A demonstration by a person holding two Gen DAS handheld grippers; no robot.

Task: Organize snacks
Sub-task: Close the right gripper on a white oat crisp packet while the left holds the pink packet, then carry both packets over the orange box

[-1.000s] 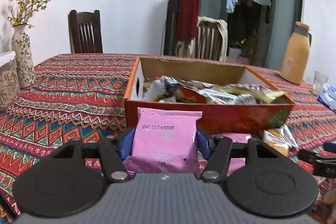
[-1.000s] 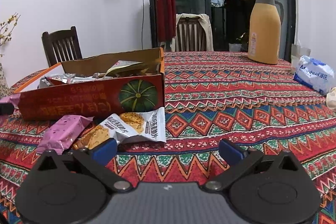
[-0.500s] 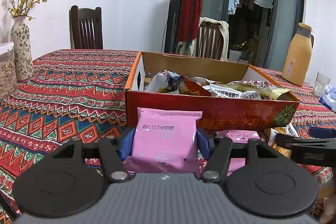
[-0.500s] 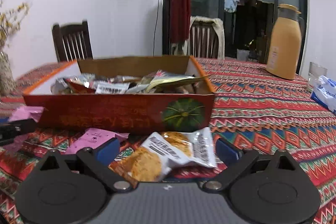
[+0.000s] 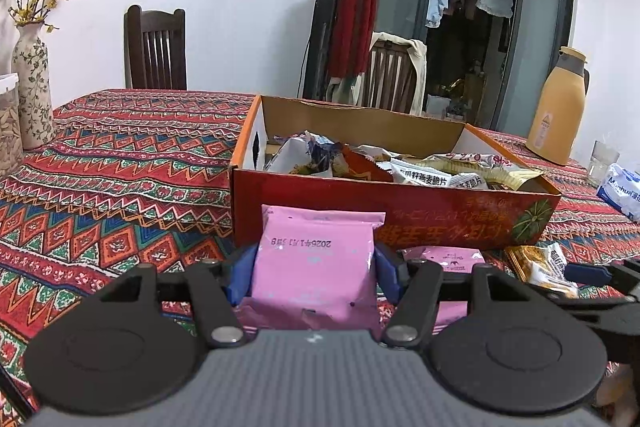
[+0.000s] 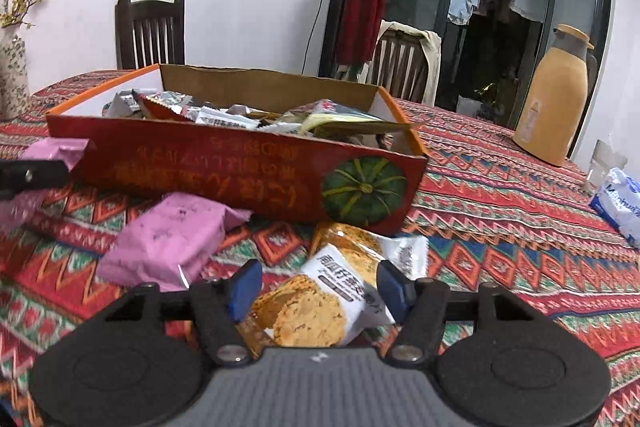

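Left tool (image 5: 314, 277) pinches a pink foil snack packet (image 5: 316, 267), lifted for the box. Right tool (image 6: 318, 291) straddles a white-and-orange cracker packet (image 6: 320, 303), jaws apart, not yet gripping. Beyond, the red cardboard pumpkin-printed box (image 6: 240, 171) holds sorted snacks on the patterned surface (image 6: 500, 195).

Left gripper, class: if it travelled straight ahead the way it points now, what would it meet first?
Probably the red front wall of the snack box. The left gripper holds a pink packet whose top edge sits just below the rim, so the packet would likely touch first; depth is uncertain.
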